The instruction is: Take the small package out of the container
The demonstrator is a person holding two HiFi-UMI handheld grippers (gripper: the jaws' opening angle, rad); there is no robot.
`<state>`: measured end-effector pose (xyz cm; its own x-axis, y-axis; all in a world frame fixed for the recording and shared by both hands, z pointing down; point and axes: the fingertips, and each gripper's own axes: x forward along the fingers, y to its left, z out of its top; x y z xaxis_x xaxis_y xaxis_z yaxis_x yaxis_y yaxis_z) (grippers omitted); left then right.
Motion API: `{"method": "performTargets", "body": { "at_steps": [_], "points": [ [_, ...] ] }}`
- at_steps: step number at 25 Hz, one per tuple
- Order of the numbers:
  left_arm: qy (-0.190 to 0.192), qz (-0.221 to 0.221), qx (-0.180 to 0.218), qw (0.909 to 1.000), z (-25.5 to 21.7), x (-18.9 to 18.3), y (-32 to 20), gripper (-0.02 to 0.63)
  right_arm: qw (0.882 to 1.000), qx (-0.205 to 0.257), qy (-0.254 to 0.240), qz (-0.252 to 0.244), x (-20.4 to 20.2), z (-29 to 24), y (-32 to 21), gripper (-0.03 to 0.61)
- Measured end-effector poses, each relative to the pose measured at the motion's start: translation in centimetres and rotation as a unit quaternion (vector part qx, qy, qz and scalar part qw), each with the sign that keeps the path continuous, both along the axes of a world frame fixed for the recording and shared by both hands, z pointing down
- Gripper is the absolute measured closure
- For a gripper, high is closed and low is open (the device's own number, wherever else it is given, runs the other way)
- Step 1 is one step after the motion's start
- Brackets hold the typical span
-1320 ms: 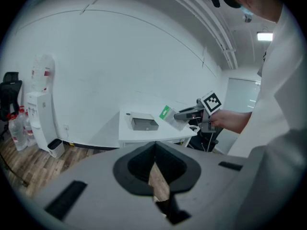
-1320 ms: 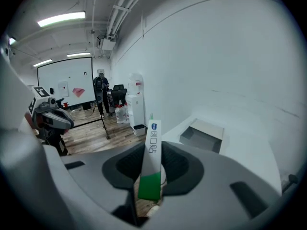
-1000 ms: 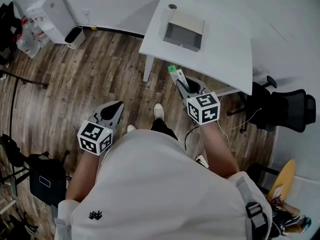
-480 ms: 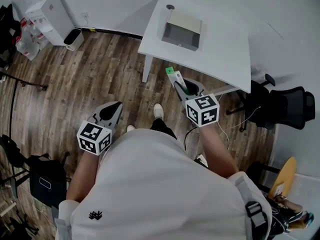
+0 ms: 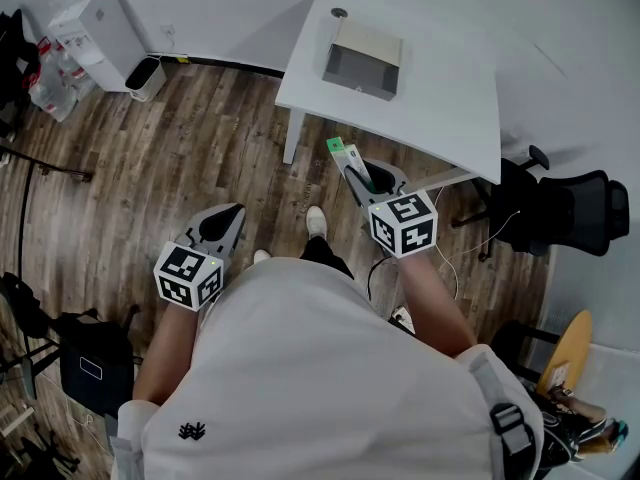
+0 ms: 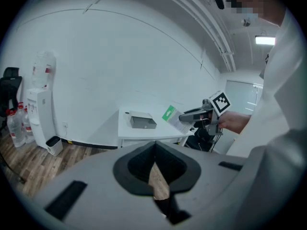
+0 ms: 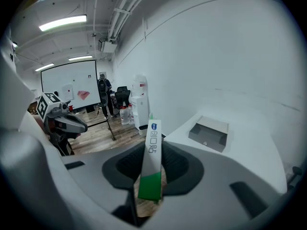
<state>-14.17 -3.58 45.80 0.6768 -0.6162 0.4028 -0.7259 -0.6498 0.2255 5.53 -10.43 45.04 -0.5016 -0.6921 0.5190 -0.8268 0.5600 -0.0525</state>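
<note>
Your right hand-held gripper (image 7: 152, 150) is clamped on the package (image 7: 152, 162), a slim white and green pack that stands up between the jaws and leans slightly. From the head view, that hand-held gripper (image 5: 356, 174) is held in the air over the wooden floor (image 5: 180, 158), just in front of the tabletop's near edge, with the package (image 5: 343, 154) sticking out past the jaw tips toward the tabletop (image 5: 440, 98).

The package is out of the container (image 5: 362, 60). The container is a grey open box that sits on the white tabletop near its far side, apart from the package and touching nothing you hold. Your right gripper view shows the container (image 7: 209, 133) off to the right on the tabletop.

Your left hand-held gripper (image 6: 154, 150) has its jaws closed together with nothing between them; only floor shows through the gap behind the tips. In the head view it (image 5: 228, 218) hangs low on your left over the floor, well apart from the tabletop. From its own view you can see the right hand-held gripper (image 6: 184, 118) with the package (image 6: 171, 116) in front of the container (image 6: 142, 121).

A water dispenser (image 5: 100, 23) stands by the wall at far left, and a black chair (image 5: 570, 213) sits to the right of the tabletop.
</note>
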Motion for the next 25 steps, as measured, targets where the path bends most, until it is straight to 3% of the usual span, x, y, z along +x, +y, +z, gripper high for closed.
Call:
{"method": "performTargets", "body": {
  "at_steps": [25],
  "points": [
    [-0.001,-0.008,-0.016,0.9998,0.6,-0.9,-0.4,0.606,1.0,-0.01,0.005,0.004,0.1,0.6,-1.3,0.485]
  ]
}}
